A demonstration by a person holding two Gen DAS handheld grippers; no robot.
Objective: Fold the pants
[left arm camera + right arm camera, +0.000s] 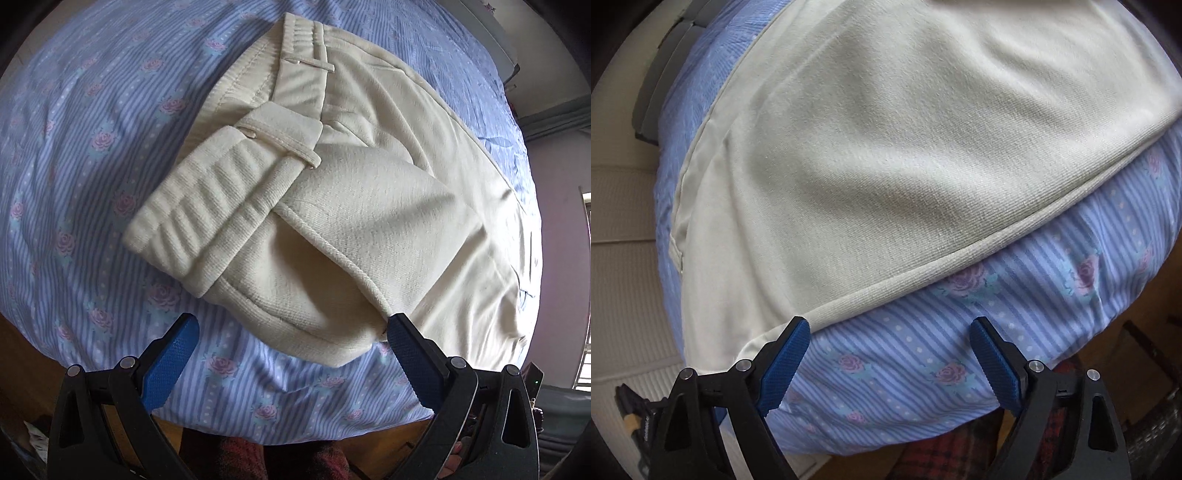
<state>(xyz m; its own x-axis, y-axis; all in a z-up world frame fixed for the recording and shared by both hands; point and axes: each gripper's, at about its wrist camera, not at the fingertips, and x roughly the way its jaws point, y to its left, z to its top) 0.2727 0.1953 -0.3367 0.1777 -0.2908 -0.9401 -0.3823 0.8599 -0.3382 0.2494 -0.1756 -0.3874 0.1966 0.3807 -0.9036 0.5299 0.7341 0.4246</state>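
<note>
Cream pants lie on a bed, the ribbed waistband with its belt loops doubled over at the left. My left gripper hangs open over the pants' near rounded fold. Its right fingertip is at the fold's edge; the left one is over bare sheet. In the right wrist view a broad cream panel of the pants fills the frame, its hemmed edge running diagonally. My right gripper is open just below that edge, with its left fingertip at the hem corner and only sheet between the pads.
The bed sheet is blue-striped with pink roses, and its near edge drops to a wooden floor. A person's red plaid clothing shows below the grippers. A window is at the right, grey furniture beyond the bed.
</note>
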